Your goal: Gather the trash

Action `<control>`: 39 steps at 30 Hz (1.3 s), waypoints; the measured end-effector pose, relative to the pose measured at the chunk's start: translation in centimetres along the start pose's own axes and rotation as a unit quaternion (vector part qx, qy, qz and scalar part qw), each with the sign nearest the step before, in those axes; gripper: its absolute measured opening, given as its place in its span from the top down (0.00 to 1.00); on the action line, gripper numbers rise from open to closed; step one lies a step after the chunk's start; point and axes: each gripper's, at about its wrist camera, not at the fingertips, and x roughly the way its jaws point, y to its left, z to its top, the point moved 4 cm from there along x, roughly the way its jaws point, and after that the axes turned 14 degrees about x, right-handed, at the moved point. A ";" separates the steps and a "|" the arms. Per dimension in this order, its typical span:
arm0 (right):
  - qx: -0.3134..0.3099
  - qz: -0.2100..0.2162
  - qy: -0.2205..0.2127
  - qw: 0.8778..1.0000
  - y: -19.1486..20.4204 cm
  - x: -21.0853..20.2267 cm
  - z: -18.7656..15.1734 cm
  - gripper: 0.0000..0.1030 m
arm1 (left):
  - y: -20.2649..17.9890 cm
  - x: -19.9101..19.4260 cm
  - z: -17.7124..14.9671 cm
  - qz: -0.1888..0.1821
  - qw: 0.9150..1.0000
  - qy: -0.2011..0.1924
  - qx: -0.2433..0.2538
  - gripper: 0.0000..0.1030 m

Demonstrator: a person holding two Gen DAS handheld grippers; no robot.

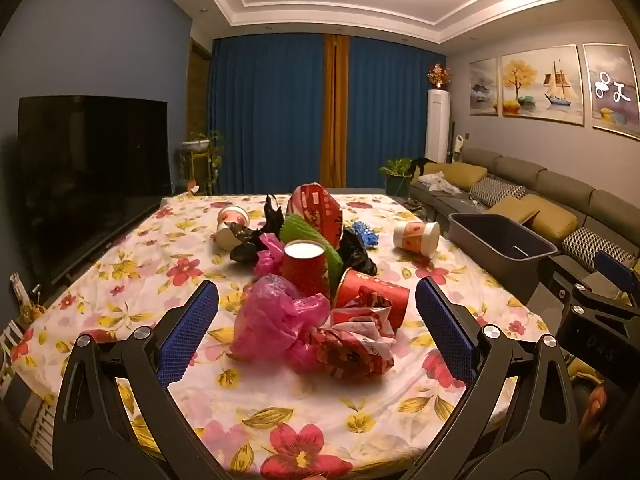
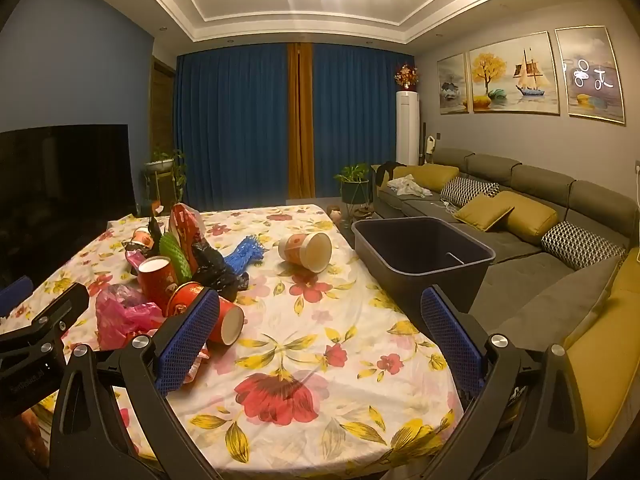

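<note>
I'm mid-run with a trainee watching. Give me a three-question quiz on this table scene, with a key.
1. True or false: the dark bin beside the table already holds cups.
2. The white-and-orange cup alone near the bin: A upright, B on its side, C crushed flat?
3. Fill in: the upright red cup stands in the trash pile, just behind a crumpled ____ plastic bag.

Key: 1 false, no cups visible inside; 2 B; 3 pink.
</note>
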 end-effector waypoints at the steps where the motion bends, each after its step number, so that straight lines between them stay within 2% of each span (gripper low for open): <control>1: 0.000 0.000 -0.001 1.000 0.0 0.0 0.0 0.05 | 0.0 0.0 0.0 0.000 1.000 0.000 0.001 0.06; 39: 0.002 0.001 0.000 1.000 0.0 -0.1 0.0 0.05 | 0.0 -0.1 0.0 0.000 1.000 -0.002 -0.003 0.06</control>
